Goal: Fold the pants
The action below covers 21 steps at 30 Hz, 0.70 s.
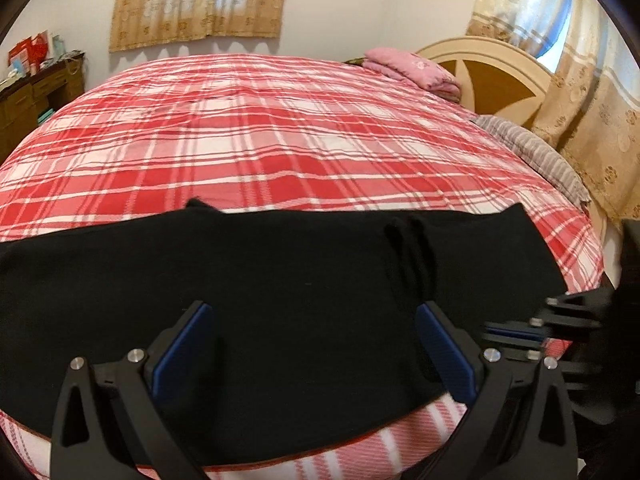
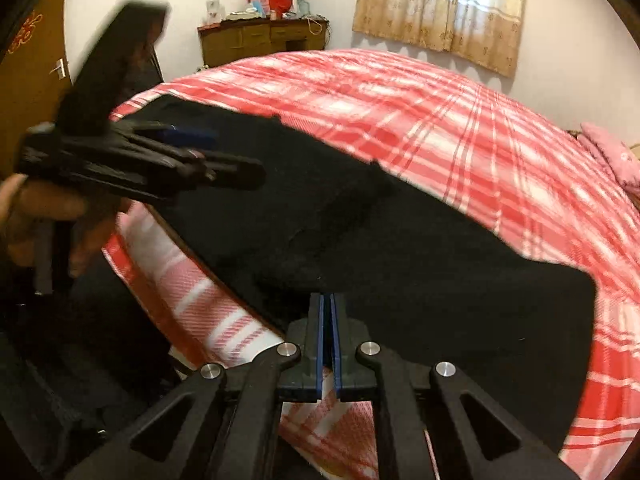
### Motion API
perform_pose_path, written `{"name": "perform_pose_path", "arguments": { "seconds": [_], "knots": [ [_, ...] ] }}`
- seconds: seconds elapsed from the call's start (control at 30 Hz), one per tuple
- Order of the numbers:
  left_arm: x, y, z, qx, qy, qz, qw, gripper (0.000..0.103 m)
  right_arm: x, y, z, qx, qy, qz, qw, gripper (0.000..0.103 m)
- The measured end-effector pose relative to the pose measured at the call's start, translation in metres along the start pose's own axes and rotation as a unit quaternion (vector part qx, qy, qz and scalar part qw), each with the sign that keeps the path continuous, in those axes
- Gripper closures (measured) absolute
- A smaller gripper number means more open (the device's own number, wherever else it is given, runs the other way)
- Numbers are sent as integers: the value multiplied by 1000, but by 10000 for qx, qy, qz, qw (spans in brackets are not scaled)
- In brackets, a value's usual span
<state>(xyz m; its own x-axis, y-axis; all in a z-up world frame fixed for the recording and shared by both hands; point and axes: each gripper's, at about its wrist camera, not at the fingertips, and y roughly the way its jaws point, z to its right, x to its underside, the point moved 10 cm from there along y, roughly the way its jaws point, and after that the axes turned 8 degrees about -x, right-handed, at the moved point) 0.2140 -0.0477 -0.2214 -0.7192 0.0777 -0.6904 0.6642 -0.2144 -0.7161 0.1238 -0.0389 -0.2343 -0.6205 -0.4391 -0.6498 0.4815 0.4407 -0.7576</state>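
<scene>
— Tongs, two, one in each of the person's hands. Left gripper (image 1: 314, 344): jaws spread wide, blue pads (image 1: 182, 354) resting over the near edge of the black pants (image 1: 280, 280), nothing pinched. Right gripper (image 2: 329, 340): jaws drawn together at the near hem; the fabric looks nipped between the pads, though black on black makes the bite hard to confirm.

— And the pants themselves?

— One item, black, laid flat across the near side of the bed (image 1: 260, 128), on a red-and-white plaid cover, running left to right along the near edge. A few creases toward the right end. Also noted: a folded pink blanket (image 1: 412, 68) at the far right by the headboard (image 1: 492, 76), and a wooden dresser (image 2: 260, 42) at the far wall.

— So the step is taking hold of the near edge?

— I judge so. To do it well, the left tongs should close on the hem too, catching every layer, level with the right. Then both should lift together and carry the edge across to the far one, keeping the cloth taut so those creases do not get folded in.
</scene>
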Motion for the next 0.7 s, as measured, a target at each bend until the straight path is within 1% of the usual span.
{"name": "perform_pose_path", "arguments": {
  "seconds": [0.03, 0.07, 0.1, 0.13, 0.2, 0.27, 0.33, 0.37, 0.4, 0.43, 0.47, 0.5, 0.53, 0.57, 0.6, 0.67, 0.7],
  "knots": [
    [1, -1, 7, 87, 57, -17, 9999, 0, -1, -2, 3, -74, 111, 28, 9999, 95],
    [0, -2, 14, 196, 114, -17, 9997, 0, -2, -6, 5, -113, 175, 40, 9998, 83],
    [1, -2, 18, 272, 158, -18, 9995, 0, -3, -12, 7, -125, 204, 58, 9997, 73],
    [0, -2, 24, 340, 211, -28, 9992, 0, -6, -21, 11, -145, 251, 134, 9995, 58],
    [-2, 0, 39, 476, 326, -63, 9983, 0, -7, -42, 17, -242, 365, 378, 9983, 56],
    [-4, 5, 55, 667, 416, -97, 9969, 1, -4, -57, 25, -209, 454, 576, 9971, 56],
    [-7, 10, 69, 813, 490, -133, 9954, 10, 1, -72, 44, 21, 643, 877, 9941, 56],
    [-7, 15, 76, 892, 536, -199, 9944, 19, 2, -75, 51, 73, 740, 958, 9926, 56],
    [-6, 21, 81, 939, 572, -308, 9935, 27, 4, -80, 65, 161, 983, 1103, 9889, 55],
    [-4, 27, 84, 955, 574, -421, 9929, 31, 5, -84, 77, 246, 1199, 1217, 9850, 55],
    [-2, 34, 86, 968, 534, -560, 9923, 40, 6, -86, 90, 349, 1429, 1314, 9803, 55],
    [-3, 38, 86, 947, 499, -571, 9926, 40, 7, -89, 100, 416, 1624, 1380, 9762, 55],
    [-6, 38, 87, 941, 497, -492, 9931, 41, 9, -91, 109, 420, 1840, 1462, 9711, 55],
    [-7, 37, 89, 970, 518, -498, 9927, 51, 11, -93, 116, 404, 1990, 1536, 9670, 55],
    [-7, 37, 90, 987, 527, -521, 9924, 67, 12, -94, 121, 430, 2105, 1586, 9637, 54],
    [-7, 35, 87, 952, 502, -548, 9927, 83, 16, -96, 131, 525, 2308, 1666, 9572, 49],
    [-8, 34, 86, 1004, 475, -548, 9923, 88, 16, -98, 133, 533, 2354, 1703, 9554, 49]
  ]
}}
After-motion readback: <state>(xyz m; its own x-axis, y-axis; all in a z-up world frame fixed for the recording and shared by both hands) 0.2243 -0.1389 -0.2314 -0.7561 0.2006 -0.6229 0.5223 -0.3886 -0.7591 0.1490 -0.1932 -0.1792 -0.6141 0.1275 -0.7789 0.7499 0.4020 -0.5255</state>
